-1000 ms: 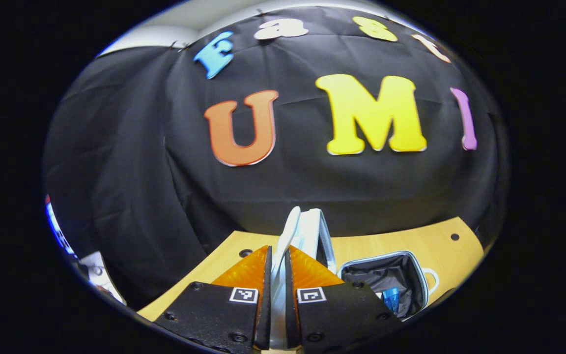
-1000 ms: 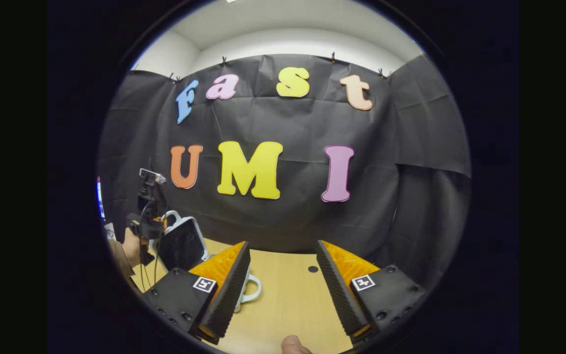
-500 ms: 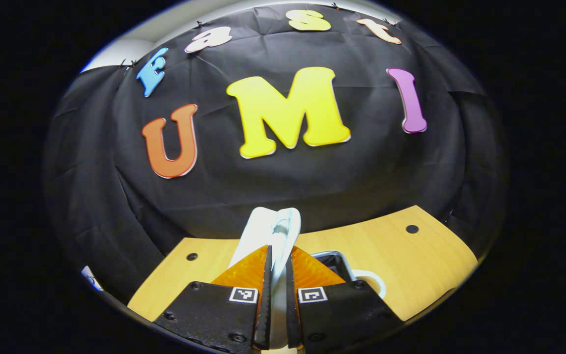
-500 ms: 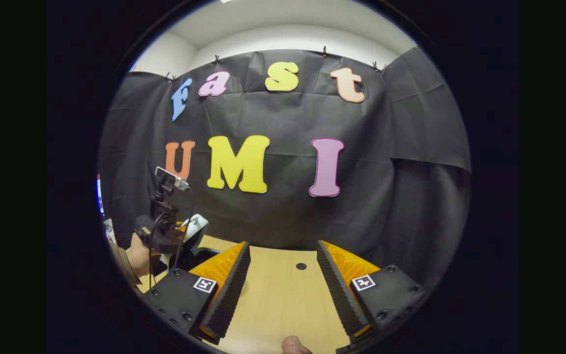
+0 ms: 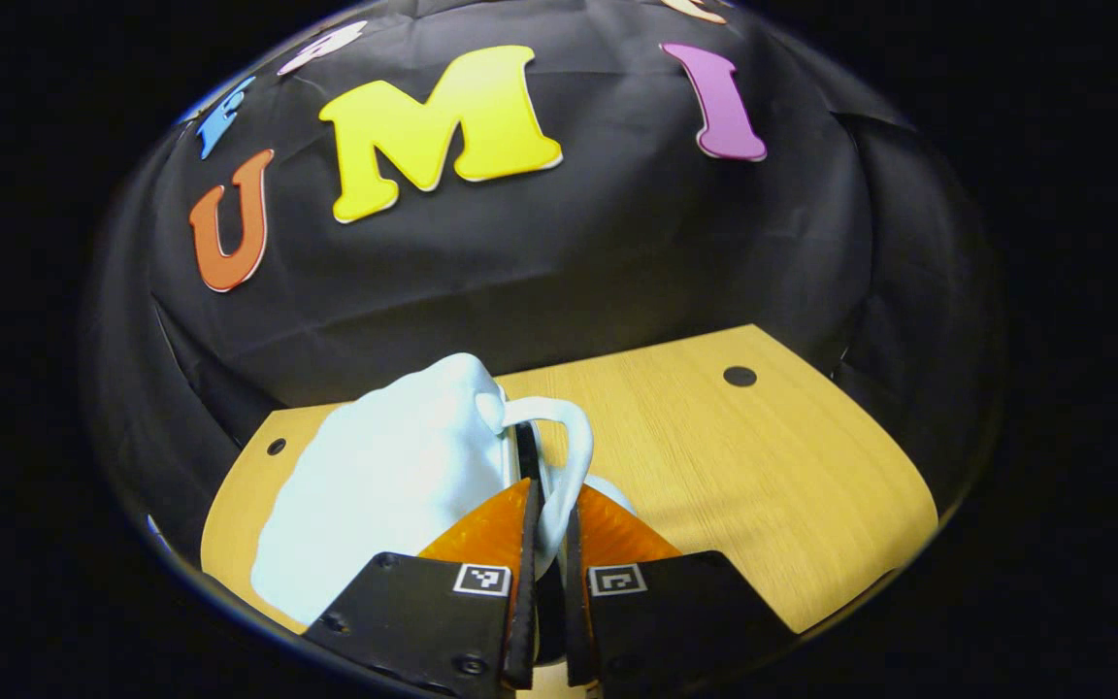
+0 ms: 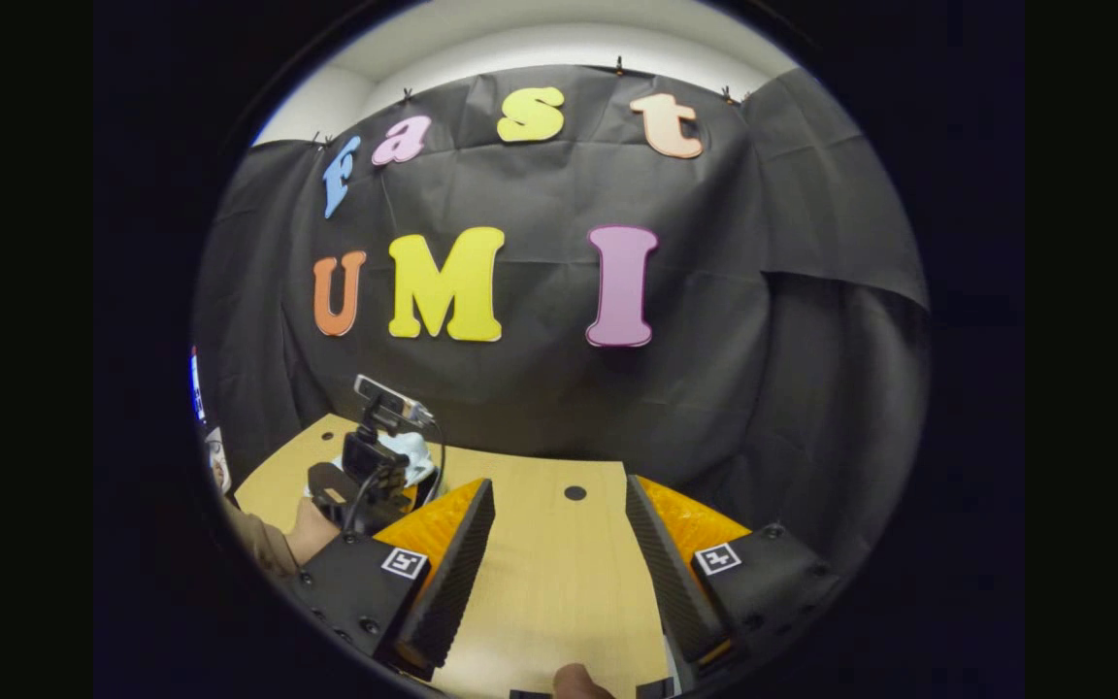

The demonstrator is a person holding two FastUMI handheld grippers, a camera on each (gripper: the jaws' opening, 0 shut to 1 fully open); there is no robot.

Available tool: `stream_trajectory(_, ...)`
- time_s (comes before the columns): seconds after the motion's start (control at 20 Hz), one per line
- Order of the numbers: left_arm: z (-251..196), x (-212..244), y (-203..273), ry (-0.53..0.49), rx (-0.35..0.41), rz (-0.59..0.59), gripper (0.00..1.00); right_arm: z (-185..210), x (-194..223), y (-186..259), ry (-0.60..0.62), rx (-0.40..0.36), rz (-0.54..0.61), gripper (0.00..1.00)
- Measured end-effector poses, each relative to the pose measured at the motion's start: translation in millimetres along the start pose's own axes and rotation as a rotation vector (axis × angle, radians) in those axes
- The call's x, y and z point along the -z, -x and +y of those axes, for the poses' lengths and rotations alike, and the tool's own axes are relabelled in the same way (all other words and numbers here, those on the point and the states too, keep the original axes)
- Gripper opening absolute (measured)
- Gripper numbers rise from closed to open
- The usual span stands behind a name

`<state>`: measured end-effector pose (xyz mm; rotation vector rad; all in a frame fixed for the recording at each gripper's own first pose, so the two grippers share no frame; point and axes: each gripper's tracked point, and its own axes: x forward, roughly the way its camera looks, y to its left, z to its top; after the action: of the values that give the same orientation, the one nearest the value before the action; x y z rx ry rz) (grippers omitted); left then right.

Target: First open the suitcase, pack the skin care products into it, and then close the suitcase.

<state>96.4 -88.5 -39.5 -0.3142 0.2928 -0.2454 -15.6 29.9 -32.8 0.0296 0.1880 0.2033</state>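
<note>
In the left gripper view, the pale blue suitcase [image 5: 394, 485] lies on the wooden table [image 5: 763, 466] with its lid lowered and the smooth shell facing up. My left gripper [image 5: 549, 493] is shut on the lid's white loop handle [image 5: 574, 437], which pokes up between the orange fingers. The right gripper view shows that same left gripper [image 6: 365, 476], held by a hand [image 6: 312, 529], low over the suitcase [image 6: 415, 451] at the table's left. My right gripper [image 6: 559, 482] hovers open above bare table with nothing between its fingers.
The table [image 6: 559, 582] runs back to the black cloth wall, with small round holes [image 6: 575, 492] in its top. A person's fingertip [image 6: 578, 682] shows at the bottom edge of the right gripper view. A sleeve [image 6: 258, 544] reaches in at the left.
The lid has swung down from upright to lie over the case, hiding the dark lining. My left gripper followed it down, still clamped on the handle. The right gripper stayed open, tilting slightly.
</note>
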Motion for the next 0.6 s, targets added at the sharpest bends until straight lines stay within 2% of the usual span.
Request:
stream_trajectory(0.15, -7.2, 13.1, -7.8, -0.056, -0.005, 0.036, 0.16, -6.3, 6.3, -1.8, 0.004, 0.003, 0.013, 0.81)
stream_trajectory(0.4, -18.3, 24.8, -12.0, -0.037, 0.002, 0.059, 0.16, -13.1, 19.7, -8.3, -0.023, 0.022, 0.054, 0.81)
stream_trajectory(0.45, -22.8, 28.3, -13.5, -0.026, 0.015, 0.071, 0.18, -12.9, 19.4, -9.2, -0.029, 0.024, 0.059, 0.82)
stream_trajectory(0.55, -30.5, 29.5, -12.5, -0.013, 0.042, 0.080, 0.32, -11.8, 17.6, -11.0, -0.034, 0.033, 0.061, 0.81)
stream_trajectory(0.6, -35.3, 26.1, -10.6, 0.000, 0.066, 0.070, 0.47, -9.5, 15.2, -11.5, -0.037, 0.035, 0.058, 0.81)
